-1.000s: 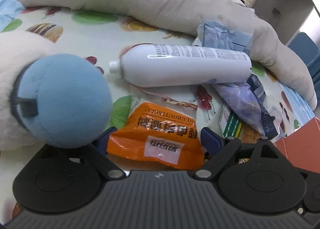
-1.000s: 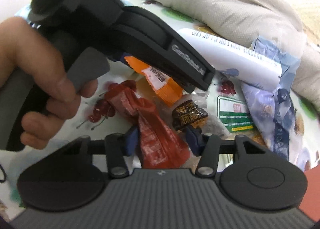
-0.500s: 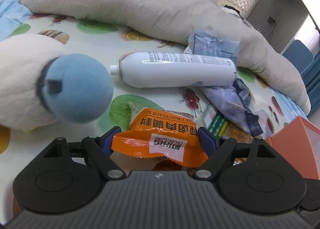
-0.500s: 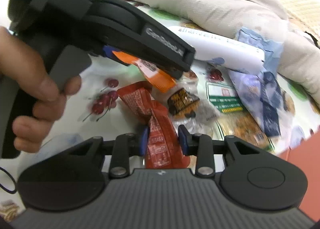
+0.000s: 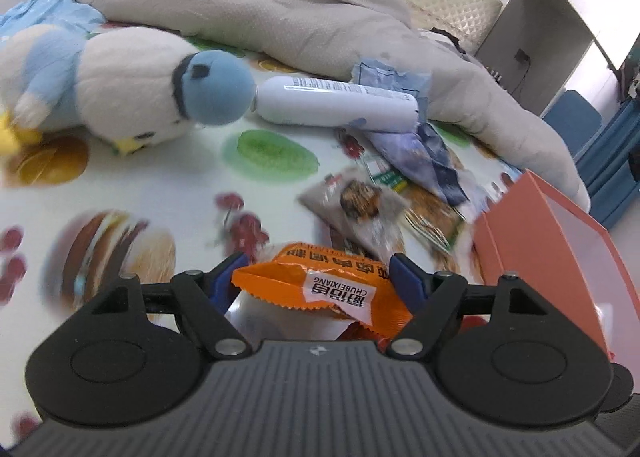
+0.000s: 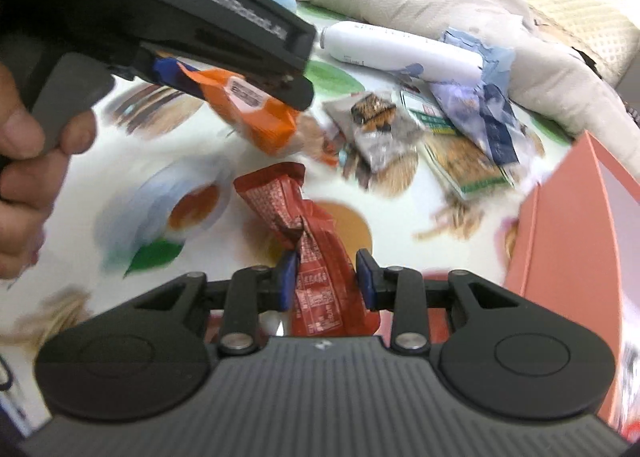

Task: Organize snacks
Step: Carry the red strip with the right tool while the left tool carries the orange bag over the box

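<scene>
A food-print sheet [image 5: 120, 177] covers the bed, with a grey blanket [image 5: 280, 9] bunched behind, a plush bird [image 5: 132, 93] and a white bottle [image 5: 336, 105]. The left gripper [image 5: 316, 277] clamps an orange snack packet [image 5: 320, 281] lifted clear of the sheet, while the right gripper [image 6: 326, 277] pinches a red snack packet [image 6: 312, 249] near the salmon box [image 6: 576, 241]. More snack packets [image 6: 380, 129] lie loose between bottle and box.

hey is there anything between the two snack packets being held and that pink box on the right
Nothing visible blocks either path. The left gripper holds the orange packet and the right gripper holds the red packet, both lifted off the printed sheet. The pink box stands open to their right; the loose snack pile lies farther back.
</scene>
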`<state>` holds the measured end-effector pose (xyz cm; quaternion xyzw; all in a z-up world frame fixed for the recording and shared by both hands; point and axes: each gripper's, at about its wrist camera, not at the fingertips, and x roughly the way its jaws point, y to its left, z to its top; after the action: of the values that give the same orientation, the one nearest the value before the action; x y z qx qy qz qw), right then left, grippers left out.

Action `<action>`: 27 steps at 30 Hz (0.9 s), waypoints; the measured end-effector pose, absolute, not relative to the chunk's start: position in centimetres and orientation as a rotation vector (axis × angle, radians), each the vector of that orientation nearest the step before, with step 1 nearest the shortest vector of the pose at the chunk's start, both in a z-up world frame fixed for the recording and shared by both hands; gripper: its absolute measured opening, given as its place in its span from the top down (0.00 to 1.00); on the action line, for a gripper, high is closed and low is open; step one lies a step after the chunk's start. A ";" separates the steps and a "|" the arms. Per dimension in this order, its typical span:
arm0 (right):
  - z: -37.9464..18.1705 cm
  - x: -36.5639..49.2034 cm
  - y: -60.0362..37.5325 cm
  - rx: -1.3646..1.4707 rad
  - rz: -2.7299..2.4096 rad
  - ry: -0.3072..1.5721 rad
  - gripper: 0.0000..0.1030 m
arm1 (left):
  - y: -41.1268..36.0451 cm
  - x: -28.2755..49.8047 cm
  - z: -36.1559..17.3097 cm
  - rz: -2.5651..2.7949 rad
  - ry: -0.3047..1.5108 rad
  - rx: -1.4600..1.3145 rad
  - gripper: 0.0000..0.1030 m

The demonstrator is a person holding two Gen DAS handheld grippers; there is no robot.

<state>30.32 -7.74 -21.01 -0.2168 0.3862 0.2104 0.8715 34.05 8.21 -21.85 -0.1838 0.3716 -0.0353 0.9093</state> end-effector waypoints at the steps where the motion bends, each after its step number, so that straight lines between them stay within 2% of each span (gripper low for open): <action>1: -21.0 29.2 -7.9 -0.454 0.432 0.807 0.66 | 8.1 33.0 -21.7 -0.070 0.764 -0.378 0.22; 14: -20.0 19.8 -11.0 -0.413 0.349 0.845 0.66 | 7.6 19.8 -21.8 -0.028 0.841 -0.420 0.24; 22: -20.3 17.5 -14.0 -0.249 0.282 0.917 0.65 | 5.7 16.4 -22.8 -0.085 0.905 -0.435 0.25; 23: -20.3 17.4 -14.4 -0.198 0.297 0.924 0.62 | 5.5 16.1 -22.9 -0.095 0.916 -0.429 0.24; 25: -20.2 17.0 -14.9 -0.125 0.321 0.928 0.47 | 5.2 15.7 -23.0 -0.120 0.940 -0.411 0.23; 27: -20.2 16.5 -15.1 -0.104 0.328 0.917 0.27 | 5.0 15.4 -23.4 -0.154 0.975 -0.401 0.18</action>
<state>16.48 -15.07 -20.21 -0.0501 0.4406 0.1577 0.8823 15.42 4.96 -23.35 -0.1913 0.4650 -0.0734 0.8613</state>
